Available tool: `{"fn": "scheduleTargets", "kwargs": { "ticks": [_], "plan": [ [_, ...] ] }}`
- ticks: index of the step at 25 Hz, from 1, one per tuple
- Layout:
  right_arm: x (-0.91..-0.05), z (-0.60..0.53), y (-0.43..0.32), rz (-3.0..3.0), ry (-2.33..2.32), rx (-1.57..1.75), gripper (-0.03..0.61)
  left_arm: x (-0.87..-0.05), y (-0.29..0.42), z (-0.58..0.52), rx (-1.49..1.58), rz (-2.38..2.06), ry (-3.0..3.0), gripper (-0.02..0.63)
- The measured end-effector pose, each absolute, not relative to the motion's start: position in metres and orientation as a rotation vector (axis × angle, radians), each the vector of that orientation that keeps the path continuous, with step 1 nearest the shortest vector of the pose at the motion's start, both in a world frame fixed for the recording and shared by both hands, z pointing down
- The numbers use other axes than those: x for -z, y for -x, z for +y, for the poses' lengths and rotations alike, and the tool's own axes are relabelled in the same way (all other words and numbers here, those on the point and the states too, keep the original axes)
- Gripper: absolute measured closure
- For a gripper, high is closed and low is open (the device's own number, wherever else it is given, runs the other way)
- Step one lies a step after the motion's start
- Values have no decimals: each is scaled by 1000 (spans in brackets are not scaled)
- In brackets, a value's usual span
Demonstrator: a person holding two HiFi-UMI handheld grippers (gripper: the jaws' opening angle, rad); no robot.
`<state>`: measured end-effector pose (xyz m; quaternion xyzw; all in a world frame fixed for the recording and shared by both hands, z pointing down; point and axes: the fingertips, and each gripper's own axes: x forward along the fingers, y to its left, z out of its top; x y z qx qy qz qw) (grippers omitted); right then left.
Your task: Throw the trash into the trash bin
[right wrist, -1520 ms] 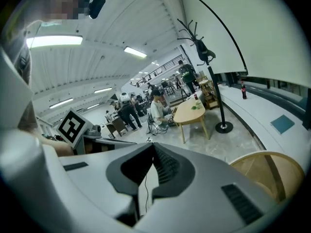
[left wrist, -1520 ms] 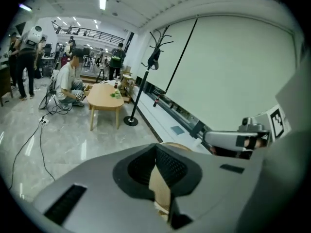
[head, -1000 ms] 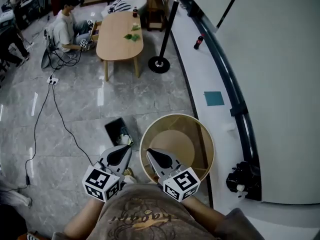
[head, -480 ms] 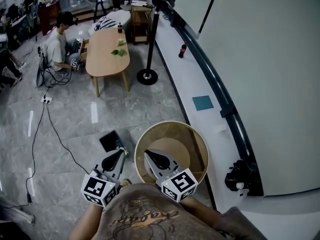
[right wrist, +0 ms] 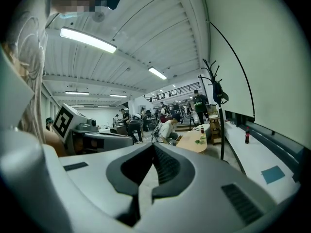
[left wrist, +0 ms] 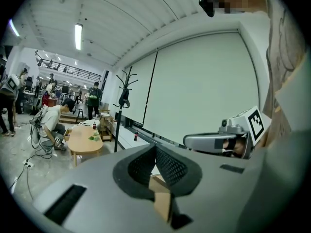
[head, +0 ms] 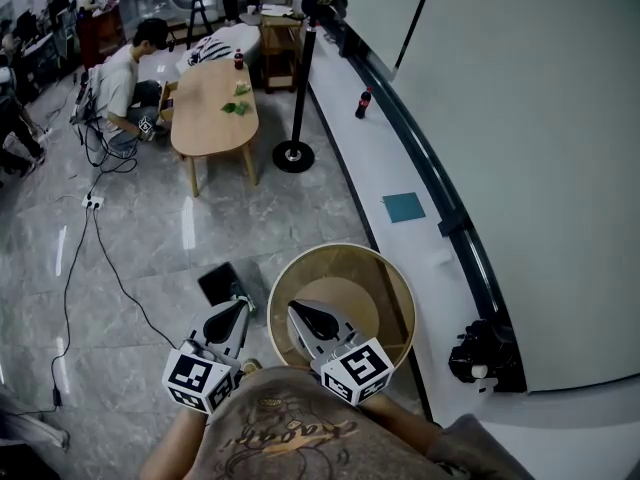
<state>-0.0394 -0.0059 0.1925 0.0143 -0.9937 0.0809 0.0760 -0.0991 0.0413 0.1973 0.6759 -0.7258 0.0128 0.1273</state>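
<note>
Two grippers hang level at the person's waist, both with jaws pressed together and nothing between the pads. The left gripper (head: 240, 308) points past the left side of the trash bin (head: 392, 303), apart from its rim; its own view shows a strip of tan, seemingly the bin's wall, through the gap behind the closed tips. The right gripper (head: 300, 310) reaches over the bin's near-left rim, its tips above the tan bottom. The round bin stands on the grey floor (head: 130, 218), close against the raised white ledge (head: 370, 158) that runs along the wall. Just ahead of the left gripper's tips a dark flat panel (head: 222, 281) lies on the floor with a small pale scrap (head: 243, 293) at its near corner; what the scrap is cannot be told. Well beyond, a wooden table (head: 210, 118) carries green scraps (head: 237, 108) and a bottle (head: 238, 59), with a seated person (head: 120, 78) beside its left edge.
</note>
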Motion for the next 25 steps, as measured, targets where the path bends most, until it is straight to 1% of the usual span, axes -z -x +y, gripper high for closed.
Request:
{"fn": "scheduleTargets", "kwargs": {
  "ticks": [25],
  "plan": [
    [-198,-11,40,-2979,-37,-302,561,-203,110,44,-54,-2159,-1891,595]
  ]
}}
